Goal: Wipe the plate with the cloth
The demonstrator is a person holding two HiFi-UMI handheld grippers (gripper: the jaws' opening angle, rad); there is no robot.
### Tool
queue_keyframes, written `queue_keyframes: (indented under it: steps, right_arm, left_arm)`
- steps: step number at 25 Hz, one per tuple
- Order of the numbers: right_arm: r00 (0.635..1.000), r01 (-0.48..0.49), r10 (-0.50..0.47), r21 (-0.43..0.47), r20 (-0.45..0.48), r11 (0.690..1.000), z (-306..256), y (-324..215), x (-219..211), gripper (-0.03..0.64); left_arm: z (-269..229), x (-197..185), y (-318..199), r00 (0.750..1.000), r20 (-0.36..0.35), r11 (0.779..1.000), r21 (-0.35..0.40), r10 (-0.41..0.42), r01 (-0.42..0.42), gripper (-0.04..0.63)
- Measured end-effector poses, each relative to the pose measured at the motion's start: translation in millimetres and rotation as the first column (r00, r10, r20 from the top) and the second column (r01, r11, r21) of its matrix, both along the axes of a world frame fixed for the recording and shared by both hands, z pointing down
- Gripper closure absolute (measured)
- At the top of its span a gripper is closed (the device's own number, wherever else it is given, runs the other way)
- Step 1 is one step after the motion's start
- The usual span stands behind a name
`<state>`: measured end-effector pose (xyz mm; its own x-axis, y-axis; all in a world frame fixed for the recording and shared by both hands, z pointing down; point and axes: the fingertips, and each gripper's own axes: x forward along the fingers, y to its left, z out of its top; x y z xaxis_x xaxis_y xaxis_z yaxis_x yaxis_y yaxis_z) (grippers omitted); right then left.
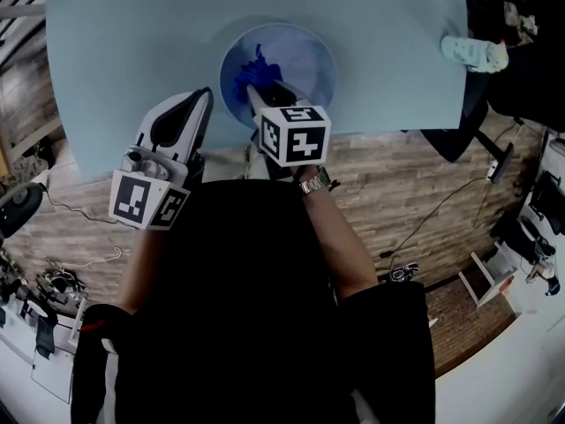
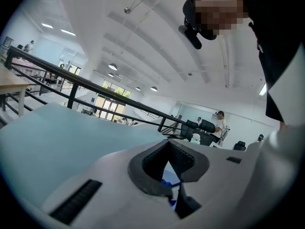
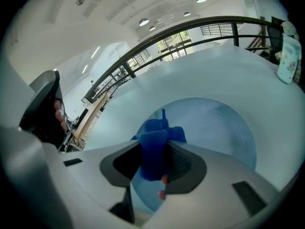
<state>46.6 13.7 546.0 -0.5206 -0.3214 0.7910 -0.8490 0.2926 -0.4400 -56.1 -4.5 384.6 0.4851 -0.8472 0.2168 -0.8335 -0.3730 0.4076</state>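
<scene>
Right hand-held gripper [image 1: 256,91]: closed on the cloth [image 1: 252,69]. My right gripper view shows the blue cloth [image 3: 155,137] pinched between the two dark pads, a bunched end sticking out past the right hand-held gripper [image 3: 155,154]. From the head view, this gripper reaches in over the near rim of the plate [image 1: 318,51], and the cloth sits over the plate's left half. I cannot tell whether it is pressing on the surface.

Plate: round, pale blue, upright on the worktop [image 1: 132,42], close to the near edge. In the right gripper view the plate [image 3: 224,128] fills the ground beyond the jaws, with the worktop [image 3: 228,75] all round it.

Left hand-held gripper [image 1: 205,100]: jaws drawn narrow with nothing between them. It lies at the worktop's near edge, just left of the plate, its tip near the rim; contact cannot be confirmed. The left gripper view shows the left hand-held gripper [image 2: 169,175] with only a thin slit between the pads, a trace of blue visible through it, and the worktop [image 2: 57,137] to the left.

Other items: a pale patterned bottle [image 1: 474,53] lies at the worktop's far right edge, well apart from the plate; it shows at the right margin of the right gripper view [image 3: 288,51]. A wooden floor [image 1: 406,184] lies below the worktop.
</scene>
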Motion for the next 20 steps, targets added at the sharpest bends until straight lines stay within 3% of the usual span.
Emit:
queue_keyframes:
  steps: [20]
  right_arm:
    - [0.960, -0.233, 0.228, -0.011, -0.166, 0.972, 10.9, 11.6, 120.4, 0.502]
  left_arm:
    - [-0.3, 33.0, -17.0, 0.996, -0.013, 0.996, 0.009, 0.087, -0.087, 0.594]
